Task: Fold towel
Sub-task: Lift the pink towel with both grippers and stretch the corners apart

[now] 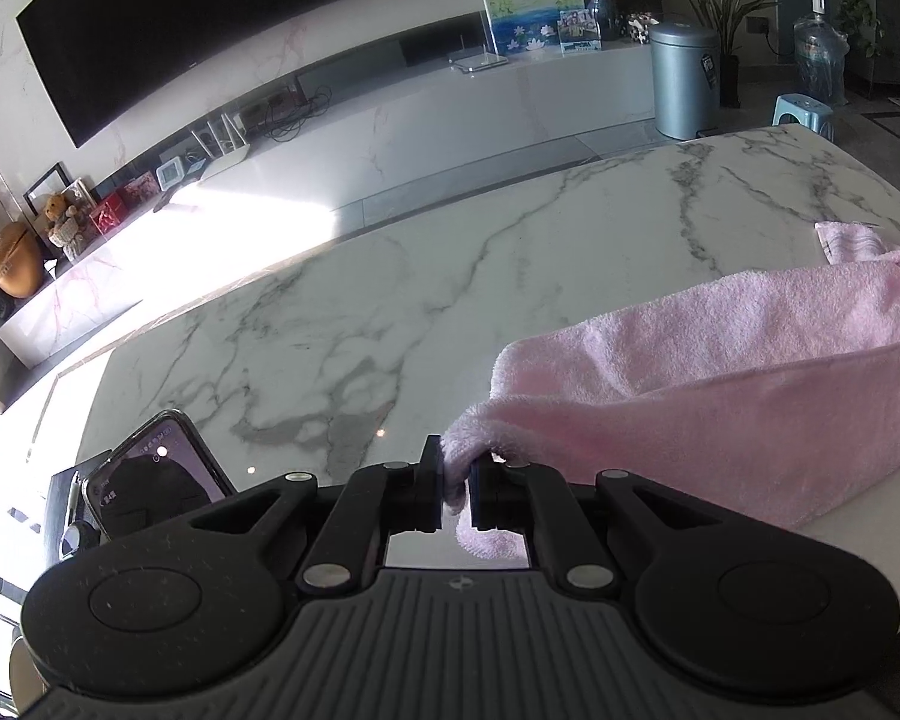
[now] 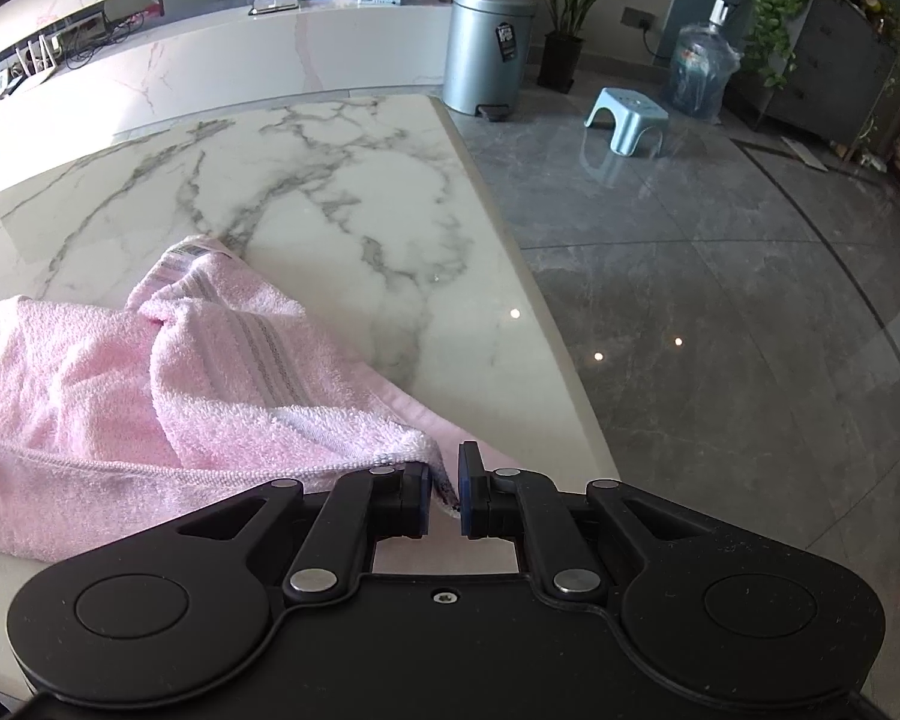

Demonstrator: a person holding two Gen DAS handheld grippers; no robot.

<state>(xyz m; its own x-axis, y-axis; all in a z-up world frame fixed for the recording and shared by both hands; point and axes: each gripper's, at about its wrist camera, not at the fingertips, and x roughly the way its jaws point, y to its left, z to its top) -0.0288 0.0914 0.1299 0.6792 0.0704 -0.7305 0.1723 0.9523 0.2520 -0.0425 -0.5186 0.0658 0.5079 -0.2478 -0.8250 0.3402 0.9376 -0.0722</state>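
Observation:
A pink terry towel (image 1: 720, 372) lies bunched on the white marble table (image 1: 390, 300), stretching off to the right in the left wrist view. My left gripper (image 1: 457, 477) is shut on one of its corners, and a bit of cloth hangs down between the fingers. In the right wrist view the same towel (image 2: 120, 384) spreads to the left, with a grey-striped hem and a label at its far end. My right gripper (image 2: 446, 483) is shut on another corner of the towel near the table's right edge.
A phone (image 1: 156, 468) on a stand sits at the table's near left. Beyond the table (image 2: 330, 180) stand a long TV cabinet (image 1: 450, 114), a metal bin (image 2: 489, 48), a blue stool (image 2: 627, 117) and a water bottle (image 2: 702, 69) on the grey floor.

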